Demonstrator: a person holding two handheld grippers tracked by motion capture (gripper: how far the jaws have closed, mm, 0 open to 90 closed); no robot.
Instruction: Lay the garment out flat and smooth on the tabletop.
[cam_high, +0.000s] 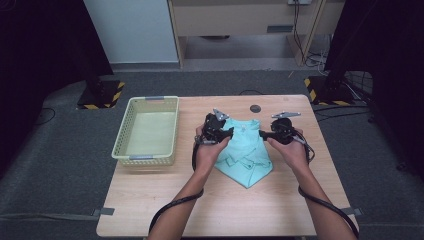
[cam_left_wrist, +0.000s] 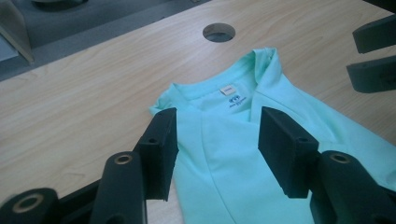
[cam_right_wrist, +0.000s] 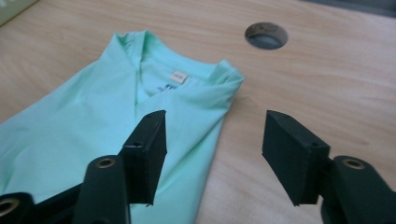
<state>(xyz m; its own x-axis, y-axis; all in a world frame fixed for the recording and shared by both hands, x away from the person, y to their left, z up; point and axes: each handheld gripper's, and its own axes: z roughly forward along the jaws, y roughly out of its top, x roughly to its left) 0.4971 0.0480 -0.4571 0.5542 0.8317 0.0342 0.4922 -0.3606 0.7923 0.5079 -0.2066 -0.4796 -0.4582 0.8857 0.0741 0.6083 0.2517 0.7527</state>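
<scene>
A mint-green shirt (cam_high: 245, 150) lies folded on the wooden table (cam_high: 210, 205), collar toward the far edge and its white label (cam_left_wrist: 227, 89) showing. My left gripper (cam_high: 229, 131) sits at the shirt's left shoulder. Its jaws (cam_left_wrist: 217, 135) stand open just above the fabric and pinch nothing. My right gripper (cam_high: 263, 134) is at the shirt's right shoulder, open as well (cam_right_wrist: 215, 140). One of its fingers (cam_right_wrist: 149, 144) is over the cloth (cam_right_wrist: 84, 121) and the other is over bare wood. The right gripper's fingertips (cam_left_wrist: 373, 56) show at the upper right of the left gripper view.
A pale yellow plastic basket (cam_high: 145, 159) stands at the table's left edge, with nothing in it. A round cable hole (cam_high: 255, 108) is in the tabletop beyond the collar. Bare wood stretches in front of the shirt. Grey carpet surrounds the table.
</scene>
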